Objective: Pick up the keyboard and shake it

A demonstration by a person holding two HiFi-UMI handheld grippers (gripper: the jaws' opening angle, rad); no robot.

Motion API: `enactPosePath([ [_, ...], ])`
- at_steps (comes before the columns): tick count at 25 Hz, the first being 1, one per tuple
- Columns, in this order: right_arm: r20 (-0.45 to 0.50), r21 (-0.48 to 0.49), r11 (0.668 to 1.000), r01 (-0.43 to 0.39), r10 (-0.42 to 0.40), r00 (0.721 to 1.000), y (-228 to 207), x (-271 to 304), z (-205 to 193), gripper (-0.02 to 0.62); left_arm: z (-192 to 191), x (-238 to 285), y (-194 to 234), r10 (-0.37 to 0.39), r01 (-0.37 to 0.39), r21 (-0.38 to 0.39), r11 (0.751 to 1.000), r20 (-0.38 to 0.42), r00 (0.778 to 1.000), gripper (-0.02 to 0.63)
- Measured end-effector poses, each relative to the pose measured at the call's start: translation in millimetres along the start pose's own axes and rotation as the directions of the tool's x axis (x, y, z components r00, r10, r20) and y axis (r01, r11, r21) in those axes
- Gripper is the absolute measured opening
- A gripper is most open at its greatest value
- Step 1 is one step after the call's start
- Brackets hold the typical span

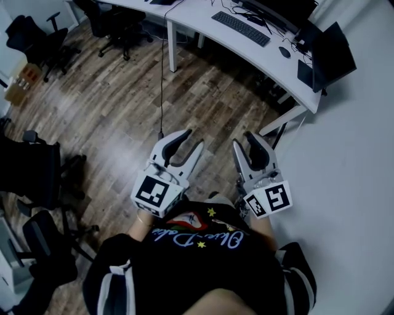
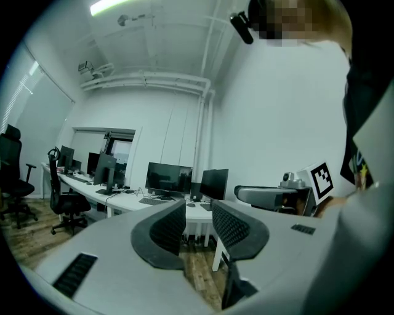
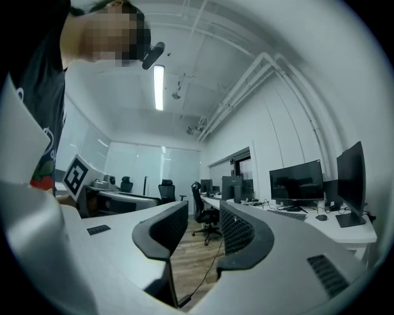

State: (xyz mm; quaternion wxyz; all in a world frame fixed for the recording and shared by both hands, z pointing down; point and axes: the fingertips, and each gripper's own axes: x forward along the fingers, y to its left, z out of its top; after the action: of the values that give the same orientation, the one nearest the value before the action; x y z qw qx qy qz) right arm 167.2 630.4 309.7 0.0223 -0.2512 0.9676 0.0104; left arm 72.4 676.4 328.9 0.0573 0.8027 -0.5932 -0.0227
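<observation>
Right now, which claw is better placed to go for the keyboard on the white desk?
Right, probably. The right claw hangs on the side nearer the white desk, more in line with the keyboard; the left claw sits farther out over the floor. Both are open, empty and well short.

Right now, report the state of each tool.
Left tool: open, nothing between its jaws.
Right tool: open, nothing between its jaws.
</observation>
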Motion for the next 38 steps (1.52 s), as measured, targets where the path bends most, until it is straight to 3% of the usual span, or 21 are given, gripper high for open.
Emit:
enactPosePath([
  [4,-0.021,-0.006,1.000,0.005,-0.005,1.000,-1,4,-8,0.129,-13,5,8,-0.002,0.002,-0.010,1.000,-0.021,1.000,0.127],
  [10,-0.031,0.002,1.000,0.024,-0.024,0.999,-40,18,-20,0.132,-22,38,22,0.004,-0.006,-0.036,0.999,-0.040,0.999,0.126],
  [23,0.012,0.062,0.998,0.032,-0.033,0.999,-195,59,-30,0.138,-18,173,41,0.060,-0.059,0.010,0.998,-0.084,0.995,0.135],
  [38,0.045,0.132,0.991,0.001,-0.007,0.999,-343,76,-33,0.141,-7,314,34,0.105,-0.102,0.035,0.994,-0.110,0.988,0.135],
])
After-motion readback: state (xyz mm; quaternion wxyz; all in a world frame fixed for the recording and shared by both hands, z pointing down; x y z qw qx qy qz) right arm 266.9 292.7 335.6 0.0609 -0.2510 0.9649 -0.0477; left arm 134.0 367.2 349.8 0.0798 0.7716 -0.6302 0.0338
